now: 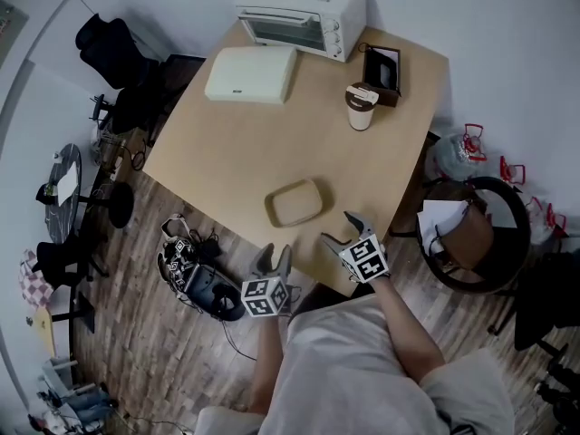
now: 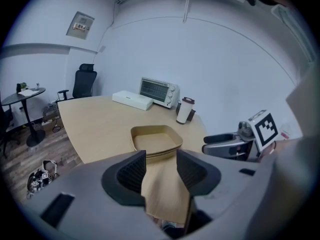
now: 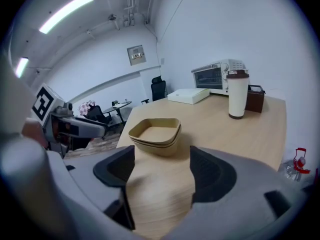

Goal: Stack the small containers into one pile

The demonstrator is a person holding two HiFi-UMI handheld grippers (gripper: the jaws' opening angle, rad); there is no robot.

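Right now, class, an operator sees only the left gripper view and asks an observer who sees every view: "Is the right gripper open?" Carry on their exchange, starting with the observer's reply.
Observer: Yes. The right gripper, in its own view, has its jaws apart, with only bare table between them.
Operator: Does it face the pile?
Observer: Yes, the nested containers sit straight ahead of its jaws, untouched.
Operator: What stands off the table's right side?
Observer: The head view shows a round dark chair with something brown and white on it.
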